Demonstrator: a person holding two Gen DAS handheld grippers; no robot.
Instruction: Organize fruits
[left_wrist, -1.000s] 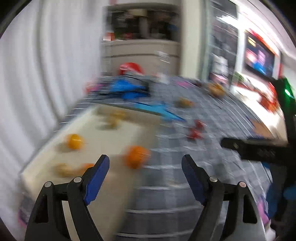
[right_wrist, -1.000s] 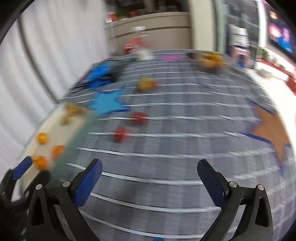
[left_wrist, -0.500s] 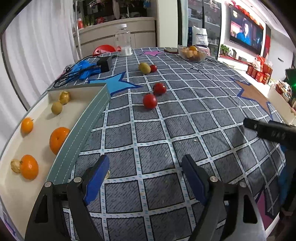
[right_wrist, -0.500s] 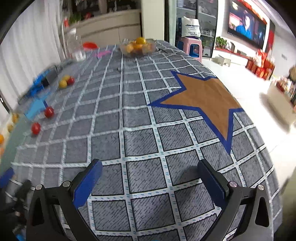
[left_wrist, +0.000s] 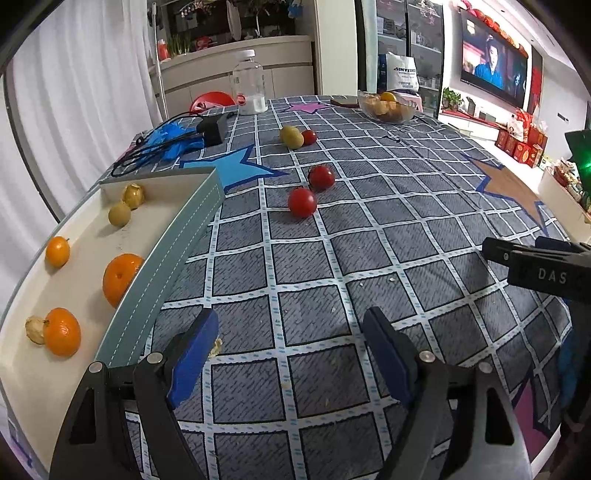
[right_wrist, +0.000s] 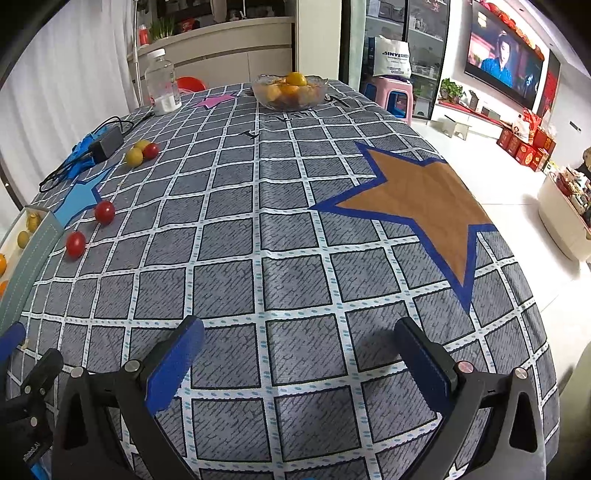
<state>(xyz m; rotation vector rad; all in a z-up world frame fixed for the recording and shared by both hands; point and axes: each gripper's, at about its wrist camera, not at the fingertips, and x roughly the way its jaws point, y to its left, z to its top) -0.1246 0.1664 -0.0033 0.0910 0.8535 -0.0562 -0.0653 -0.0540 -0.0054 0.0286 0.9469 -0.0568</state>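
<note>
A cream tray (left_wrist: 184, 229) with a grey-green rim lies at the table's left edge. It holds three oranges (left_wrist: 120, 275), two small yellow-green fruits (left_wrist: 119, 213) and a husk. Two red tomatoes (left_wrist: 302, 202) (right_wrist: 75, 243) rest on the checked cloth just right of the tray. Farther back, a yellow-green fruit (left_wrist: 291, 137) touches a third tomato (left_wrist: 308, 137). My left gripper (left_wrist: 290, 345) hovers open over bare cloth by the tray's near corner. My right gripper (right_wrist: 301, 352) is open too, nothing between its pads, over the cloth near the brown star.
A glass bowl of oranges (right_wrist: 290, 92) and a clear jar (right_wrist: 161, 86) stand at the far end. A black adapter with cable and blue cloth (left_wrist: 177, 142) lie at the back left. The table's right edge (right_wrist: 517, 236) drops to a white floor.
Both grippers swung and sank from a blurred sweep, then settled. The left view now faces the tray corner and tomatoes; the right view turned right onto the brown star. Jaws kept their width.
</note>
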